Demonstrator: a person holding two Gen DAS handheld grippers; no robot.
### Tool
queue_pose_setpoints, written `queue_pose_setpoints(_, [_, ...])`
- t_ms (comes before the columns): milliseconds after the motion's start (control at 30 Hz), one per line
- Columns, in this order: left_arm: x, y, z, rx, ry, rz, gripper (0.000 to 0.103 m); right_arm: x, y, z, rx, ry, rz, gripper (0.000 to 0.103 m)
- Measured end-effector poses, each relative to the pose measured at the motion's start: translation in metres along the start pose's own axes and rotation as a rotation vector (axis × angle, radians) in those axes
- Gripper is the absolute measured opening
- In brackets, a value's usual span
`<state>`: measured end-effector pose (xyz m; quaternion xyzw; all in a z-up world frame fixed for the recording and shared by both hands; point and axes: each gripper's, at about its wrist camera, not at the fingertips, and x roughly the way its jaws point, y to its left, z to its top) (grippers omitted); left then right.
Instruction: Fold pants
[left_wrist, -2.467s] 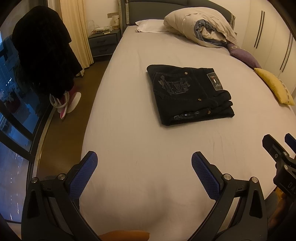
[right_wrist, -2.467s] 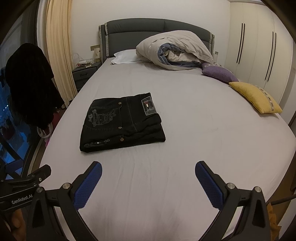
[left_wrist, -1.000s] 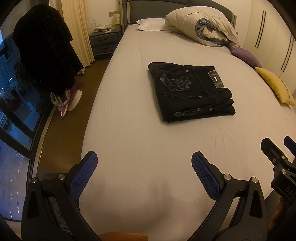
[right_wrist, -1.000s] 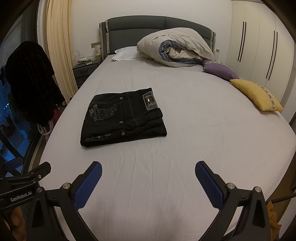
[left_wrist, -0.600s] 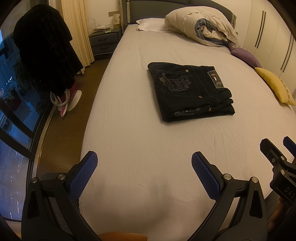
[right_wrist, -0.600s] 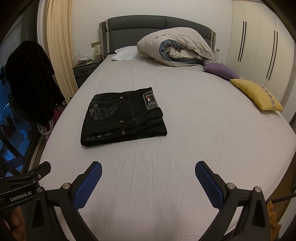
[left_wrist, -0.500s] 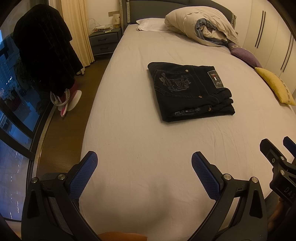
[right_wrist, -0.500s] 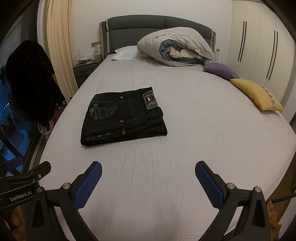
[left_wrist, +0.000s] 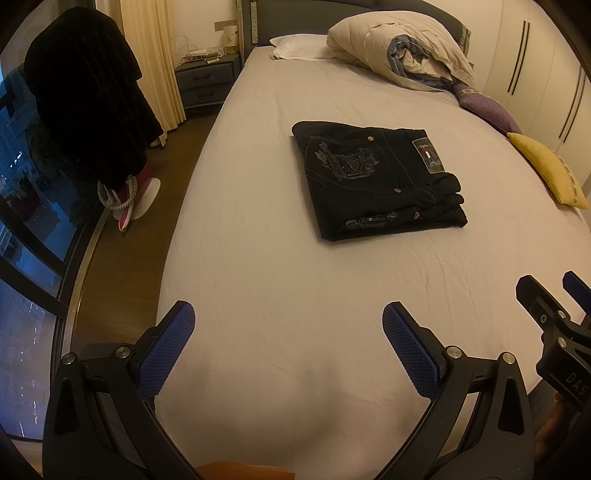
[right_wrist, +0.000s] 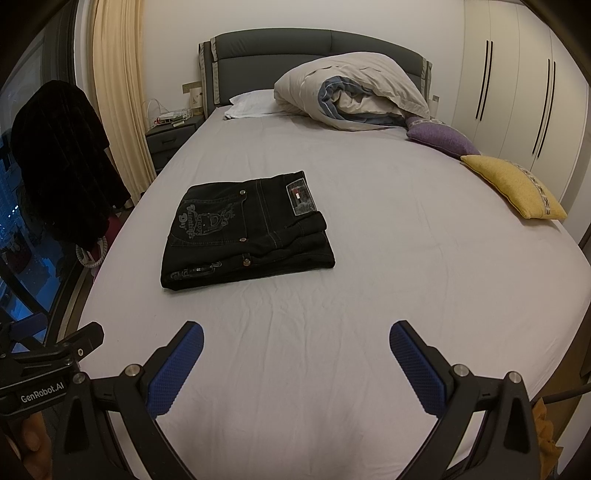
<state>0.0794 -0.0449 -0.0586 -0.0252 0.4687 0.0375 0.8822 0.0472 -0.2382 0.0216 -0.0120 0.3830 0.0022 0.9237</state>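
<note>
One pair black pants (right_wrist: 247, 230) folded flat on bed (right_wrist: 369, 295) | both tongs gaping, empty

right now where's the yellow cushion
The yellow cushion lies at the bed's right edge, just in front of the purple cushion, well right of the folded pants.

The bed (right_wrist: 369, 280), under a pale grey sheet, carries folded black jeans (right_wrist: 243, 229) ahead-left of the right gripper (right_wrist: 295, 350), a bunched duvet (right_wrist: 351, 96), white pillow (right_wrist: 251, 103), and purple (right_wrist: 439, 138) and yellow (right_wrist: 513, 186) cushions far right.
</note>
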Motion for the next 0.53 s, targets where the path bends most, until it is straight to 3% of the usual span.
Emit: queue_pose_setpoints(533, [0.0029, 0.0035, 0.0027, -0.005, -0.004, 0.010, 0.103, 0.0000, -0.0014, 0.0014, 0.001, 0.000, 0.001, 0.103])
